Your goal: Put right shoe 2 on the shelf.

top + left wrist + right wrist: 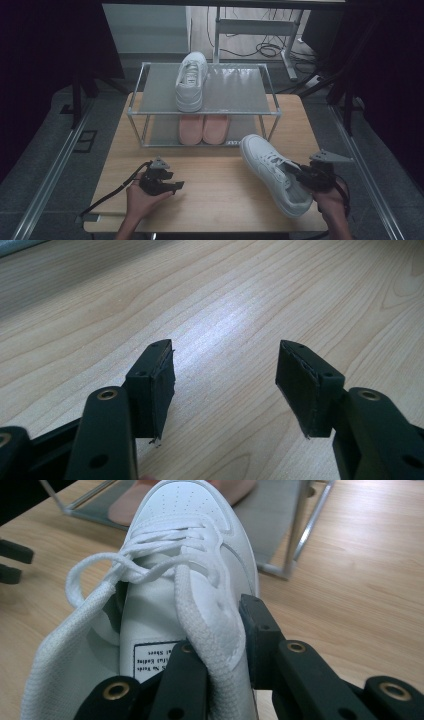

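Note:
A white sneaker (272,170) lies on the wooden table (220,200) at the right, toe toward the rack. My right gripper (304,175) is shut on the side of its collar near the heel. In the right gripper view (222,640) one jaw sits inside the sneaker (185,545) and the other outside, pinching the padded wall beside the laces. My left gripper (167,184) rests low over the table at the left, held by a hand. Its jaws stand open (225,385) above bare wood with nothing between them.
A metal two-shelf rack (145,107) stands at the back of the table. One white sneaker (190,82) sits on its top shelf and a pink pair (203,129) on the lower one. The rack's corner post (300,527) stands just beyond the held sneaker's toe.

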A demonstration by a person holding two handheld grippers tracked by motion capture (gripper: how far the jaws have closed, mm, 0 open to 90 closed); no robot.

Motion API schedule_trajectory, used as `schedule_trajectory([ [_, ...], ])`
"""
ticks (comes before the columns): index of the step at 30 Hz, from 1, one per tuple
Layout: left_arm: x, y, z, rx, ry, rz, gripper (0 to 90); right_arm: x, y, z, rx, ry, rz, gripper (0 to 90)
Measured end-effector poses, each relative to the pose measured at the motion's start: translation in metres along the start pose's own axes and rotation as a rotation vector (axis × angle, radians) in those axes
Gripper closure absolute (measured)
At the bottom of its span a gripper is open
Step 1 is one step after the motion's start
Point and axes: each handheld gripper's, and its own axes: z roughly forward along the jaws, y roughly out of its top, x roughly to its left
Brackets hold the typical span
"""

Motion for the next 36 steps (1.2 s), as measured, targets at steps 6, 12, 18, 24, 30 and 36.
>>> schedule_trajectory([
  [6,0.000,0.000,0.000,0.002,-0.002,0.003,40.8,0.010,0.010,0.006,-0.013,0.042,-0.013,81.3],
  [12,0.000,0.000,0.000,0.003,0.000,0.004,40.8,0.024,0.023,0.014,-0.022,0.078,-0.045,81.5],
  [18,0.001,0.000,-0.001,0.000,0.005,0.006,40.8,0.037,0.037,0.018,-0.035,0.119,-0.076,81.5],
  [24,0.001,0.000,-0.001,0.002,0.005,0.006,40.8,0.046,0.050,0.014,-0.063,0.152,-0.098,81.5],
  [30,0.002,0.001,-0.002,0.003,0.003,0.016,40.7,0.051,0.065,0.005,-0.093,0.162,-0.113,81.5],
  [36,0.002,0.000,-0.001,0.002,0.002,0.012,40.6,0.054,0.082,0.000,-0.112,0.163,-0.123,81.5],
])
